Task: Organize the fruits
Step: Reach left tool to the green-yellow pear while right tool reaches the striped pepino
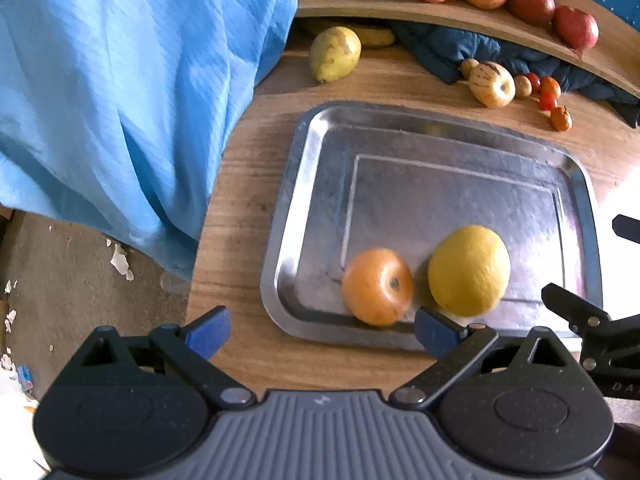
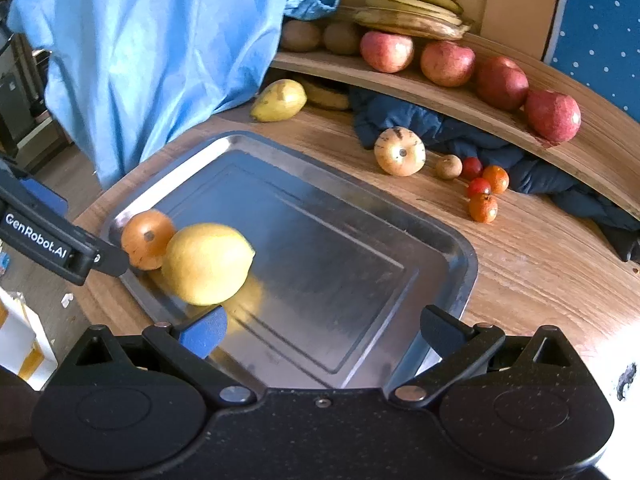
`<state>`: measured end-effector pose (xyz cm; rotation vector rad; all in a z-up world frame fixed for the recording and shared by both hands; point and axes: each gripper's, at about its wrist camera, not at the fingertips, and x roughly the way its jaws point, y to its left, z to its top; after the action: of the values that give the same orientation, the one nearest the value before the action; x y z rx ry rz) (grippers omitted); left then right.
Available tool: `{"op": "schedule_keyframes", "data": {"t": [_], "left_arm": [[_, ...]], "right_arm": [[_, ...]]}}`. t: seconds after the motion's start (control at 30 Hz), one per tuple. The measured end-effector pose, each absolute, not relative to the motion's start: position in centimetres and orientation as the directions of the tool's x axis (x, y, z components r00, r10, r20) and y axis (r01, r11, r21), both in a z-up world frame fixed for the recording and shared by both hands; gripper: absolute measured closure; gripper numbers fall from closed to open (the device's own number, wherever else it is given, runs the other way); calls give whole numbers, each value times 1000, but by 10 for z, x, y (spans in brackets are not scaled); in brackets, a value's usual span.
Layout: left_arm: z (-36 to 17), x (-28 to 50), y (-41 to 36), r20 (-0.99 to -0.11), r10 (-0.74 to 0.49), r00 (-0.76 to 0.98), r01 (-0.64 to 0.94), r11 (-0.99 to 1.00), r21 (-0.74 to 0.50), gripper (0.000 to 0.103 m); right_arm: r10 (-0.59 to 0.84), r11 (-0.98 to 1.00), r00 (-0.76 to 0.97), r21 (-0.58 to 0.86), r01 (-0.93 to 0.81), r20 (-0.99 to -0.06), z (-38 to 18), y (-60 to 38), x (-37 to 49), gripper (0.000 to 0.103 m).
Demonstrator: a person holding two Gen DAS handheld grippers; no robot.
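1. plainly, from the left wrist view: left gripper [image 1: 322,334] spread wide with nothing between the pads, hovering at the near edge of the metal tray [image 1: 288,208]. orange fruit [image 1: 377,286] and yellow fruit [image 1: 469,271] resting side by side in the tray's near corner, close to touching. likely trouble: a careless nudge from either finger could roll the round fruits across the slick metal, or off the low rim toward the table edge just beside it. hard to read: motion blur on both fruits; only part of the right gripper [image 1: 580,316] showing at the frame's edge; top shelf fruit cut off.

2. from the right wrist view: right gripper [image 2: 324,328] likewise open and empty, above the tray's bare middle. risk of the two grippers colliding, being so close over one corner. still loose on the table: pear [image 2: 280,101], striped pale fruit [image 2: 400,151], small red and orange fruits [image 2: 483,190]. blue cloth [image 2: 152,48] hiding whatever lies behind; fruit kinds uncertain.
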<state>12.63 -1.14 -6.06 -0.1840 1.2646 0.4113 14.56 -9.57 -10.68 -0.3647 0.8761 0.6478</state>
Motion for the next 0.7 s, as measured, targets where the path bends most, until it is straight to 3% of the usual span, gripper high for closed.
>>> {"op": "schedule_keyframes", "data": {"t": [0.7], "left_arm": [[-57, 177, 45, -933, 210, 293, -363, 927, 94, 3]], "right_arm": [[317, 816, 518, -50, -576, -794, -108, -56, 191, 1]]}}
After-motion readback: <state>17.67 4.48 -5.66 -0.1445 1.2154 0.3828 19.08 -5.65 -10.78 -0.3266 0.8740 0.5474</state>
